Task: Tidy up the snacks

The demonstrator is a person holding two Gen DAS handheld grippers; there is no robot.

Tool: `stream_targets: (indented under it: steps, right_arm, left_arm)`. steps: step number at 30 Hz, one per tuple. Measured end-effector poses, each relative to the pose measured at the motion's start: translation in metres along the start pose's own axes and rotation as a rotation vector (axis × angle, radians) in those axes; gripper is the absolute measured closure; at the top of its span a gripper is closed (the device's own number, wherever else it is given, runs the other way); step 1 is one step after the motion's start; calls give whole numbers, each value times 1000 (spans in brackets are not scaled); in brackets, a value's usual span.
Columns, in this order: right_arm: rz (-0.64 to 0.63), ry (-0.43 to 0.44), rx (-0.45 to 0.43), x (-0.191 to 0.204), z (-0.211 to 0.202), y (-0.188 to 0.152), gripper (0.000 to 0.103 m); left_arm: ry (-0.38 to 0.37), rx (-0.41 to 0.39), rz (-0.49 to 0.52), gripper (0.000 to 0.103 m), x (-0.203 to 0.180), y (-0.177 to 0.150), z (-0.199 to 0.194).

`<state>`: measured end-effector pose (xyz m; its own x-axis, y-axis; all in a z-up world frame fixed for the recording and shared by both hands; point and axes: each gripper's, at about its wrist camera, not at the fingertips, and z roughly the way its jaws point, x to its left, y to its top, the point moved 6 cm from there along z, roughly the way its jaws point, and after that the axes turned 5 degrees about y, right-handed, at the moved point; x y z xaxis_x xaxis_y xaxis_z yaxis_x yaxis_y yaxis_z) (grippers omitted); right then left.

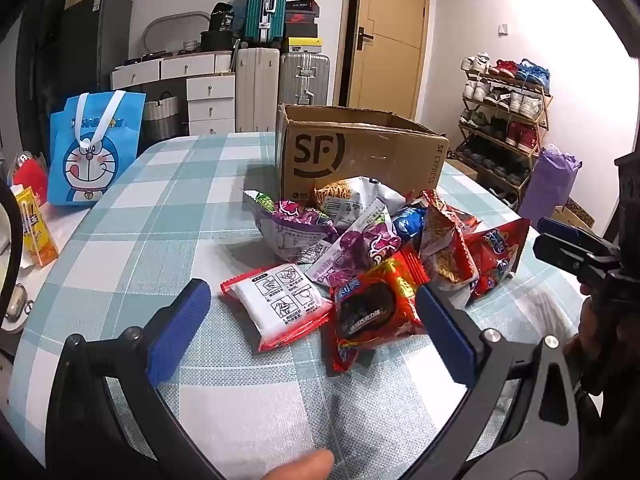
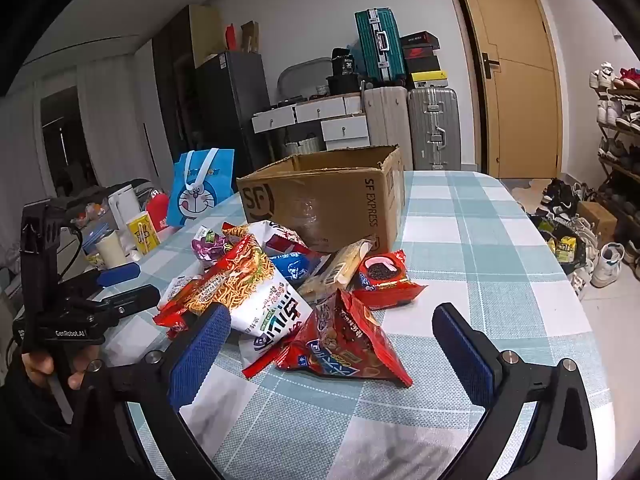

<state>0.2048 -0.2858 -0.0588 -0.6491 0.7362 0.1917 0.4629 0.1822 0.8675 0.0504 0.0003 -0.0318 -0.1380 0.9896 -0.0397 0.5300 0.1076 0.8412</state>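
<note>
Both claws are hanging wide and empty over the checked surface (image 1: 132,216). The snack pile (image 1: 360,240) is lying just ahead of them, in front of the open cardboard box (image 1: 360,152). The left claw (image 1: 312,328) is framing the white-backed packet (image 1: 280,304), its long axis running across the jaws; the right claw (image 2: 332,344) is nearest the red triangular bag (image 2: 344,340).

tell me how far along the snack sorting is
Done: nothing visibly. The pile of snack packets lies on the checked tablecloth before the open brown cardboard box. In hand: nothing; left gripper and right gripper are open, empty. Left: every packet.
</note>
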Motion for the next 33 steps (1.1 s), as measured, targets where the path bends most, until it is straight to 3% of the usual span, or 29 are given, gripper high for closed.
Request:
stream_targets:
  steps: [33]
  right_arm:
    - [32,2,10,-3,1,-2,0]
  left_arm:
    - [-2,7,-5,1,-2,-1,1]
